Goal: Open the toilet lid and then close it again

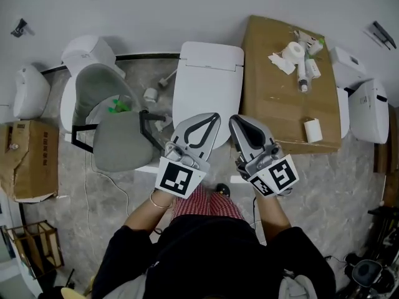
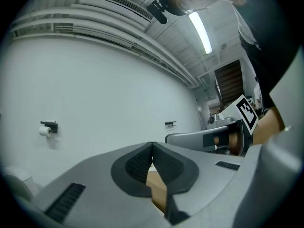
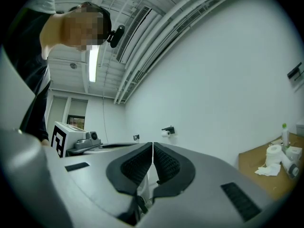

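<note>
A white toilet [image 1: 207, 83] stands against the far wall with its flat lid [image 1: 206, 98] down. Both grippers hover above its front end, held by the person. My left gripper [image 1: 215, 115] is shut, its tips meeting over the lid's front part, nothing between them. My right gripper [image 1: 234, 118] is shut too, just right of the lid's edge. In the left gripper view the left gripper's [image 2: 152, 145] dark pads [image 2: 137, 167] touch, facing the white wall. The right gripper view shows the right gripper's [image 3: 152, 145] pads [image 3: 167, 165] closed together the same way.
A cardboard box [image 1: 290, 83] with paper rolls and bottles stands right of the toilet. A grey chair [image 1: 118, 139] and another white toilet [image 1: 87, 58] are on the left, a brown box [image 1: 28, 161] further left. More white fixtures [image 1: 365, 104] stand at the right.
</note>
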Tool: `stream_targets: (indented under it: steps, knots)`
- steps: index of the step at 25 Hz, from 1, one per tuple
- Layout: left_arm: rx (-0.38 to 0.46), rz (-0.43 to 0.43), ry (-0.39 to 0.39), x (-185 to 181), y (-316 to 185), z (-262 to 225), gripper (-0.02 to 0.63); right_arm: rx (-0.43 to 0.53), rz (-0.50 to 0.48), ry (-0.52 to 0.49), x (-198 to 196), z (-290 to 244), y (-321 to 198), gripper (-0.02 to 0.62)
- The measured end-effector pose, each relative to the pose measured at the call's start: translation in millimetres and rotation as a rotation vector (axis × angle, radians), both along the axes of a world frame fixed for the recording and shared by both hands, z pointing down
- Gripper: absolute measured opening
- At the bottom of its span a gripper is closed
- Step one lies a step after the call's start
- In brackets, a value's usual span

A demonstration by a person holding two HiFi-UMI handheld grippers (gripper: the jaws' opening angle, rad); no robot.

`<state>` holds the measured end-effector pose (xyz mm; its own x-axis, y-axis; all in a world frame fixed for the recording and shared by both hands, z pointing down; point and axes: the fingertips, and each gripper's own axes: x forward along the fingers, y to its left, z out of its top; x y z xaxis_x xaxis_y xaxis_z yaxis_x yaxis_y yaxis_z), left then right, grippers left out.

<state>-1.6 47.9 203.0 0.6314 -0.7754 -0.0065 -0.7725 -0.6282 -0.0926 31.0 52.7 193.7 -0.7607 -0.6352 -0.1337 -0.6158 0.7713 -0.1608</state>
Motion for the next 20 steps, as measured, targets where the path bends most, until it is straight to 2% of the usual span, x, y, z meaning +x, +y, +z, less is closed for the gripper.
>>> stream_targets:
  steps: [3,11,15,20]
  knots:
    - [-0.015,0.038,0.006,3.0,-4.0,10.6,0.003,-0.007,0.010,0.011,0.5,9.0,-4.3,0.020]
    - [0.020,0.130,-0.022,22.3,-7.4,33.8,0.003,-0.024,0.038,0.045,4.5,32.0,-14.2,0.020]
    - [0.027,0.148,-0.027,27.4,-12.6,46.0,0.003,-0.038,0.048,0.044,6.4,43.0,-19.5,0.020]
    - [-0.015,0.144,-0.004,26.8,-13.3,64.6,0.003,-0.059,0.056,0.041,5.9,58.6,-22.4,0.020]
